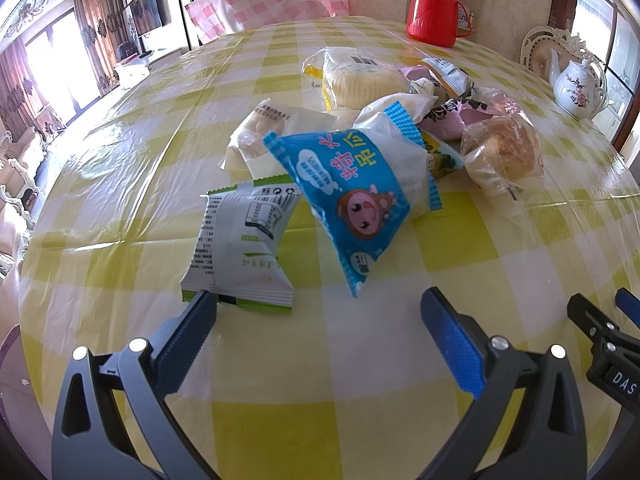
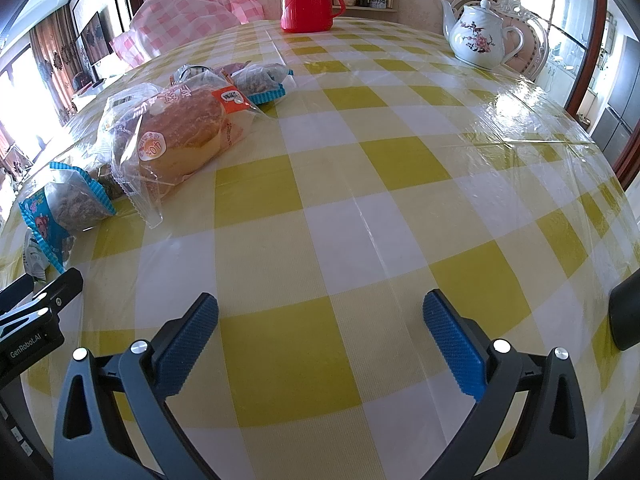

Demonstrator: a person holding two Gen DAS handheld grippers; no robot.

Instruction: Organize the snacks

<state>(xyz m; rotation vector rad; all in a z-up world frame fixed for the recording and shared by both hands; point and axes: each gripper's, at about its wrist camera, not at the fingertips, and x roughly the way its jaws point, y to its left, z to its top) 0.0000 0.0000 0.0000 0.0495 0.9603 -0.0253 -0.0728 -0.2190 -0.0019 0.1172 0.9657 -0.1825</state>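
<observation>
Left hand-held gripper [image 1: 318, 314] is spread wide, holding nothing, with the green-and-white packet [image 1: 244, 248] just ahead by its left finger, long axis running away from it. Right hand-held gripper [image 2: 320, 314], also spread and empty, faces bare tabletop [image 2: 380, 184], so left looks nearer.

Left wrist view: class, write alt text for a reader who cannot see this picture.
The open left gripper hovers low over a yellow-checked table, facing a heap of wrapped snacks. Nearest are a blue packet and a white-and-green packet; a red thermos stands behind.
</observation>
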